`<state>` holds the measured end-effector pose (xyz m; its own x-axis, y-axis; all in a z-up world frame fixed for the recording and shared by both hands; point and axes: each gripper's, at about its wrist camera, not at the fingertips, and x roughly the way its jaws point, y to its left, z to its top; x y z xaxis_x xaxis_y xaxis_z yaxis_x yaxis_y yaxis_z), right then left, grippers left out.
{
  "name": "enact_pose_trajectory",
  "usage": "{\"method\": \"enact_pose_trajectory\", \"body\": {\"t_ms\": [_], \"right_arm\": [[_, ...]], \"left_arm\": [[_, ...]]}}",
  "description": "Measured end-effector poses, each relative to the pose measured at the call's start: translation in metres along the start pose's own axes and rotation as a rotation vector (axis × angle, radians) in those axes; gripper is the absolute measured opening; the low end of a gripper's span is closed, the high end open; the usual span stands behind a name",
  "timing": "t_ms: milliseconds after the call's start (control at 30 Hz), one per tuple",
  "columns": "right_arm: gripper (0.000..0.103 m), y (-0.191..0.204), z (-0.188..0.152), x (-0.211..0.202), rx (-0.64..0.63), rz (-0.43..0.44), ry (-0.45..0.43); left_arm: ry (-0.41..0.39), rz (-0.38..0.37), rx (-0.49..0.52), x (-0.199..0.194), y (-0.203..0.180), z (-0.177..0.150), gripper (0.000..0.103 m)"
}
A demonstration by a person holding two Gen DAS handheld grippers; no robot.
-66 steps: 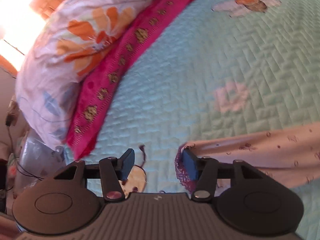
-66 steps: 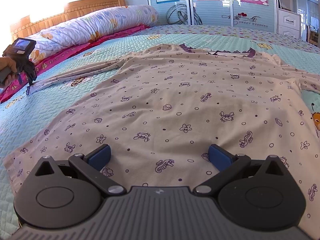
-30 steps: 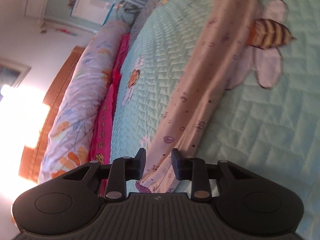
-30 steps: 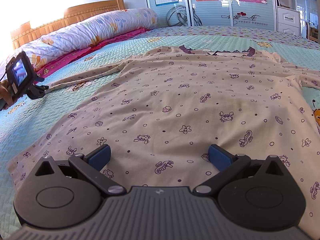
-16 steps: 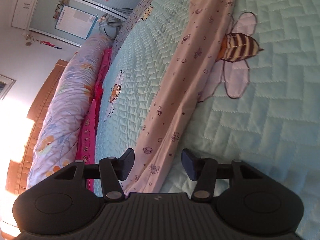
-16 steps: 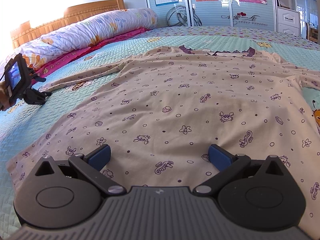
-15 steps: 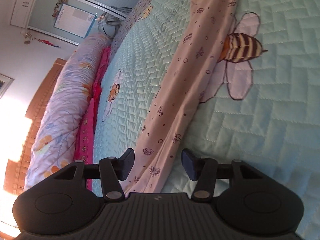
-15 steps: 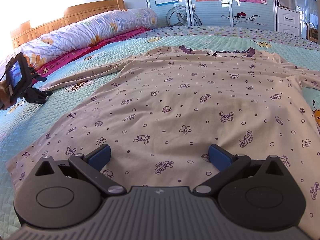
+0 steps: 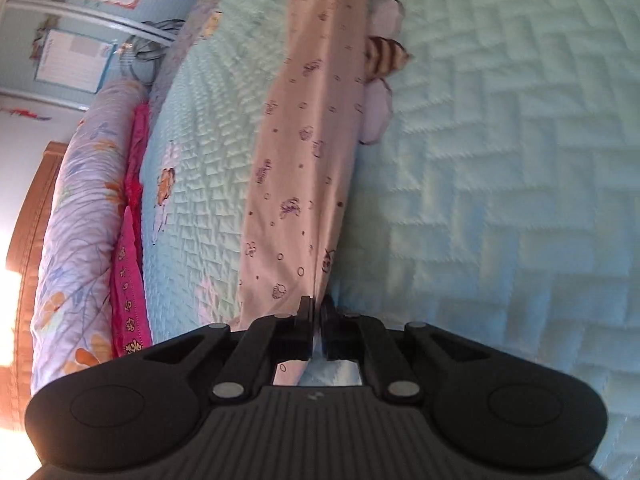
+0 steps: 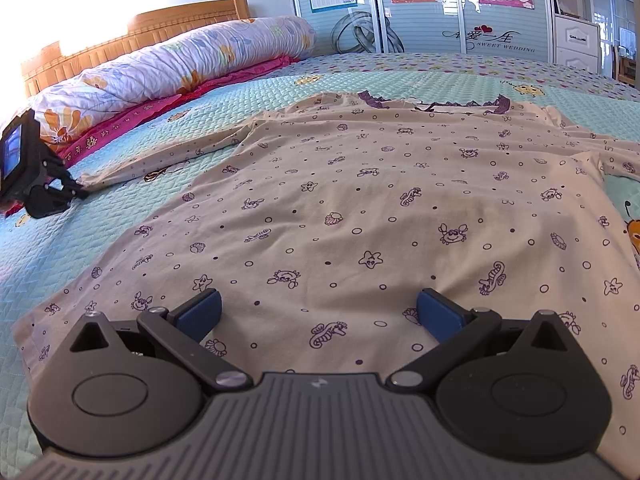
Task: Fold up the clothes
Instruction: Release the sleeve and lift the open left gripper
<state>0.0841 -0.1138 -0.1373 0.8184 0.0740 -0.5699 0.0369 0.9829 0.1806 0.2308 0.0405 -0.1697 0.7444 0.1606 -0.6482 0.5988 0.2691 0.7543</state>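
Observation:
A cream pyjama top (image 10: 380, 200) printed with small purple sea creatures lies spread flat on the bed, its neckline at the far side. Its long left sleeve (image 9: 304, 152) stretches away across the quilt in the left wrist view. My left gripper (image 9: 317, 307) is shut on the cuff end of that sleeve, the cloth pinched between its pads. The same gripper (image 10: 80, 193) shows at the far left of the right wrist view, at the sleeve's tip (image 10: 120, 174). My right gripper (image 10: 318, 312) hovers open over the top's near hem, nothing between its blue pads (image 10: 200, 314).
The bed is covered by a pale green quilt (image 9: 500, 200) with flower and bee patches. A long floral bolster (image 10: 192, 64) and a pink cloth (image 10: 132, 120) lie along the wooden headboard (image 10: 140, 36). Wardrobe doors (image 10: 440, 4) stand beyond the bed.
The left gripper's jaws, wide apart half a second ago with the sleeve between them, have closed on the sleeve's cuff. The right gripper has not moved.

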Motion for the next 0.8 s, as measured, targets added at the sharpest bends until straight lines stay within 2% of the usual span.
{"method": "enact_pose_trajectory", "body": {"t_ms": [100,233,333,367,433,467,533,600,667,700,800], "right_arm": [[0.103,-0.001,0.000,-0.001,0.002,0.001,-0.001],[0.103,-0.002,0.000,-0.002,0.004,0.003,-0.002],[0.103,-0.003,0.000,-0.003,0.005,0.004,-0.003],[0.103,-0.004,0.000,-0.003,0.006,0.005,-0.003],[0.103,-0.004,0.000,-0.003,0.007,0.006,-0.004],[0.103,-0.004,0.000,-0.004,0.007,0.006,-0.004],[0.103,-0.004,0.000,-0.004,0.007,0.005,-0.004],[0.103,0.000,0.000,0.003,0.005,0.003,-0.004],[0.103,0.000,0.000,0.002,0.005,0.004,-0.003],[0.103,0.000,0.000,0.002,0.005,0.004,-0.003],[0.103,0.000,0.000,0.002,0.007,0.005,-0.004]], "left_arm": [[0.027,-0.020,-0.001,0.000,0.002,0.002,0.003],[0.055,-0.123,-0.079,-0.007,0.018,-0.003,0.003],[0.096,-0.192,-0.140,-0.013,0.028,-0.012,0.007],[0.109,-0.215,-0.173,-0.015,0.033,-0.017,0.009],[0.107,-0.244,-0.291,-0.018,0.049,-0.027,0.023],[0.089,-0.247,-0.367,-0.020,0.061,-0.031,0.026],[0.038,-0.241,-0.518,-0.025,0.084,-0.036,0.029],[0.044,-0.161,-0.601,-0.021,0.099,-0.032,0.036],[0.105,-0.047,-0.628,-0.006,0.106,-0.025,0.039],[0.152,-0.014,-0.650,0.002,0.108,-0.025,0.039],[0.267,-0.049,-0.848,0.015,0.115,-0.047,0.039]]}}
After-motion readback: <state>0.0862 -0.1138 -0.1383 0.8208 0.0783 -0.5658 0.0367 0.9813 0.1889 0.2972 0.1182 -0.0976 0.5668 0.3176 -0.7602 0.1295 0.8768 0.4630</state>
